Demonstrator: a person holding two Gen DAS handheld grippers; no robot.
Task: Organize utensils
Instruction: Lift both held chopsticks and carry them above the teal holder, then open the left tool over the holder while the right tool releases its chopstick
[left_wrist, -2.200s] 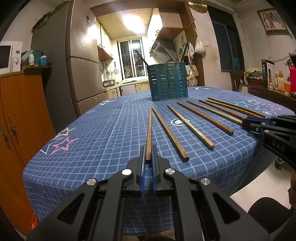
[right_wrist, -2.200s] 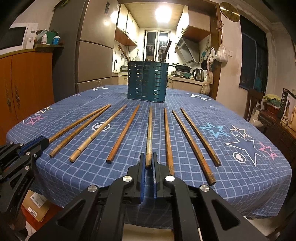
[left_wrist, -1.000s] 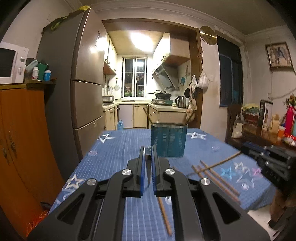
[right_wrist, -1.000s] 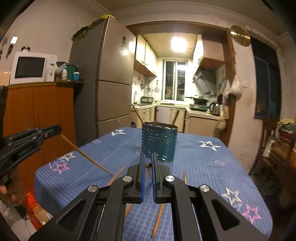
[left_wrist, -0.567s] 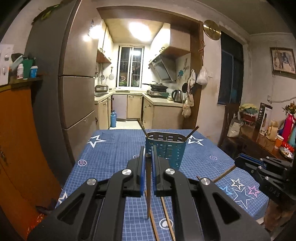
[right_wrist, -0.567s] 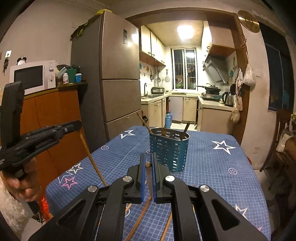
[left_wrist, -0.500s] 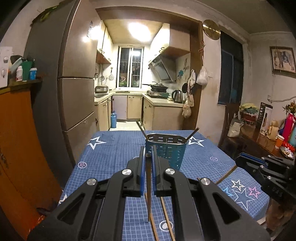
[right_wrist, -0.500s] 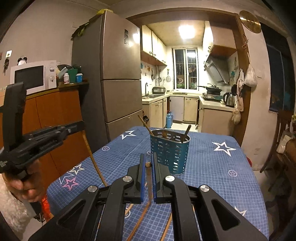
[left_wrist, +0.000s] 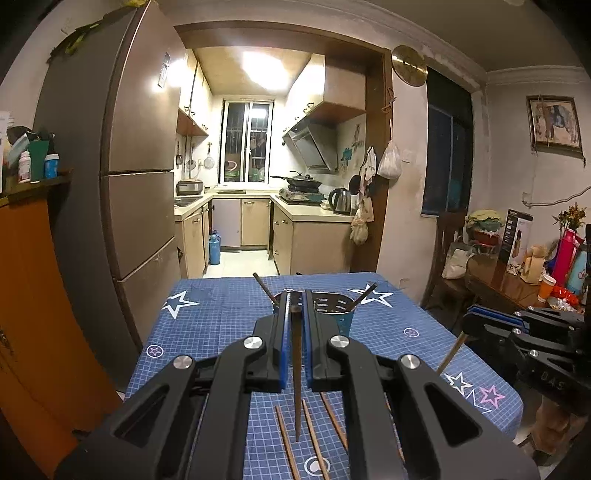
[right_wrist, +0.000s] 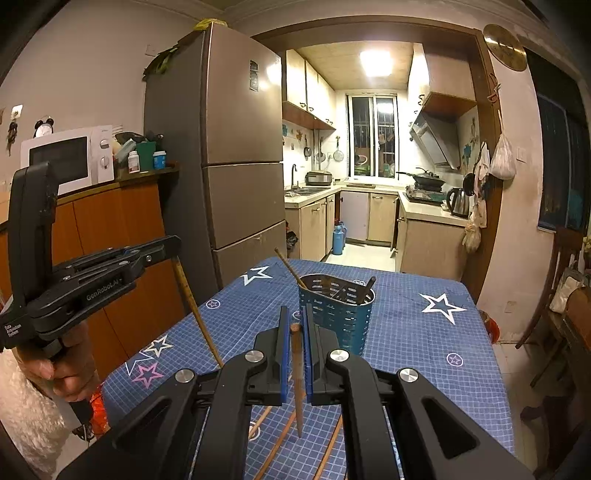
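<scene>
We hold our left hand-held gripper (left_wrist: 294, 310) pinched on a chopstick (left_wrist: 296, 373) that hangs tip-down between its blue pads. Our right hand-held gripper (right_wrist: 294, 325) is clamped the same way on a second chopstick (right_wrist: 297, 380), also pointing down. Both hang above the desk (right_wrist: 406, 332) with its blue star cloth. The teal utensil holder (right_wrist: 338, 314) stands at twelve o'clock ahead of us, two sticks already leaning inside. More loose chopsticks (left_wrist: 314, 435) lie on the cloth at six o'clock, below the grippers.
</scene>
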